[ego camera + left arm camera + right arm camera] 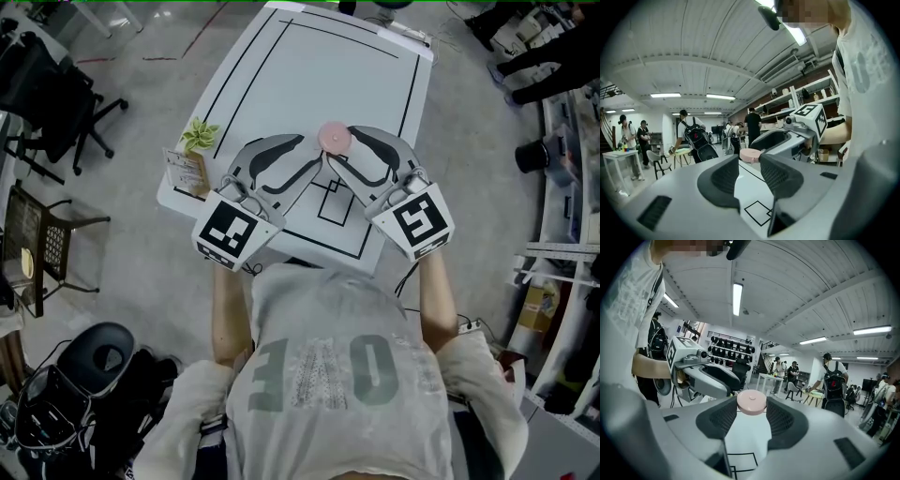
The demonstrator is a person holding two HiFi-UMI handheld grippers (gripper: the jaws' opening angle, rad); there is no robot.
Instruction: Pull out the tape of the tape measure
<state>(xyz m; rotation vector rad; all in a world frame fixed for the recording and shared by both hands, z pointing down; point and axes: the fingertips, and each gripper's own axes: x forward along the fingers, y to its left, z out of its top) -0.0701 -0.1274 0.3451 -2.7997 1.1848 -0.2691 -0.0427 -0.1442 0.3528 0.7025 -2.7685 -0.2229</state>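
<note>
Right gripper (345,150) is clamping the pink round tape measure (335,138) at the very tips of its jaws. In the right gripper view the disc (751,402) is sitting edge to edge between both pads, lying flat, low over the bench (281,75), around the middle of the frame. My guess is it's acting as the anchor, holding the case steady so the other side can draw the tape. Left gripper (311,153) is coming in from the lower left with its jaws partly apart and nothing between them. In its own view the tape measure (750,154) is showing through the gap, just beyond the tips, not touched. Can't make out the tape end or tab from any view, so where the left has to bite is unclear. For room, the bench is running bare toward the top of the frame and toward the lower left. A small plant (199,136) and a card stand (187,172) are sitting at the bench's left edge, well apart from the jaws, and that's the only clutter on a leftward pull. The near bench edge is lying right under both grippers.
</note>
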